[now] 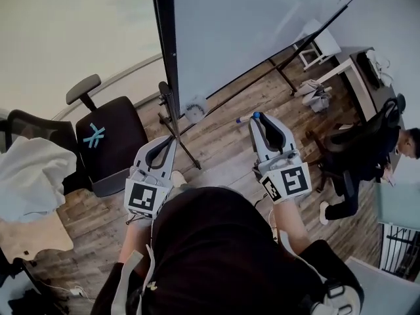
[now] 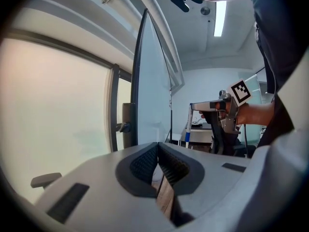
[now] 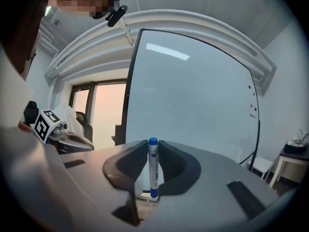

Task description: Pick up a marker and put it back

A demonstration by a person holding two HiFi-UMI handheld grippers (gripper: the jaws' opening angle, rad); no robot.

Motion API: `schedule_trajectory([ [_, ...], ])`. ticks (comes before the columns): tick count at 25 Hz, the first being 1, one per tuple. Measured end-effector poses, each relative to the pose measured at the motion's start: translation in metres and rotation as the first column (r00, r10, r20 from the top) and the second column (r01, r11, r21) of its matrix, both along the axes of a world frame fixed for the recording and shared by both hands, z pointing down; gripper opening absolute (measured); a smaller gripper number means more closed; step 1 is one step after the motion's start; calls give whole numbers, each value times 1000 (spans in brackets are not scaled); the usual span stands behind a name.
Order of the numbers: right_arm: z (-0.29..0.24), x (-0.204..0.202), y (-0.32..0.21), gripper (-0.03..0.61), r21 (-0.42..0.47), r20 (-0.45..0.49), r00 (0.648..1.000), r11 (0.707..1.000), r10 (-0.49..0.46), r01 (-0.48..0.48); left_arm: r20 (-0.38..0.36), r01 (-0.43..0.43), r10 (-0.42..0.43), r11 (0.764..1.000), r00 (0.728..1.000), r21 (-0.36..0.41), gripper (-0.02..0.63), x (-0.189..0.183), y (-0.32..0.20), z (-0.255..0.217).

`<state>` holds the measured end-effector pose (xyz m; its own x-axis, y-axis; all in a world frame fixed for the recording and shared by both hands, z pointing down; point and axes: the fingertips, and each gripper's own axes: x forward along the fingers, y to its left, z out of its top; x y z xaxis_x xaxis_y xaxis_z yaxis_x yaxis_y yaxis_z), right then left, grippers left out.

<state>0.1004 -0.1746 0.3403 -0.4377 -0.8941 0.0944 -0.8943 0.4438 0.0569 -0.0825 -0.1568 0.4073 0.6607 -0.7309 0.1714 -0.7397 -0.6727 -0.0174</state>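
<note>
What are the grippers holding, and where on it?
The right gripper pinches a marker just under its blue cap. The left gripper is shut and holds nothing.

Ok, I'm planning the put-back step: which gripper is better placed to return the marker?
Right. The right gripper is shut on the marker, held upright between its jaws, with the whiteboard straight ahead. The left gripper has its jaws together on nothing.
</note>
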Motion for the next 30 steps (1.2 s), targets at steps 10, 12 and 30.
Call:
schedule_trajectory([
  [10, 4, -59, -32, 80, 2, 9, 989, 989, -148, 148, 11, 121, -121, 993, 993, -5, 9, -45, 10, 8],
  [12, 6, -69, -36, 80, 1, 10, 985, 985, -172, 172, 13, 144, -144, 990, 989, -8, 9, -53, 13, 9],
  [30, 65, -124, -61, 80, -90, 2, 958, 954, -286, 285, 42, 312, -310, 949, 950, -54, 9, -113, 37, 18],
])
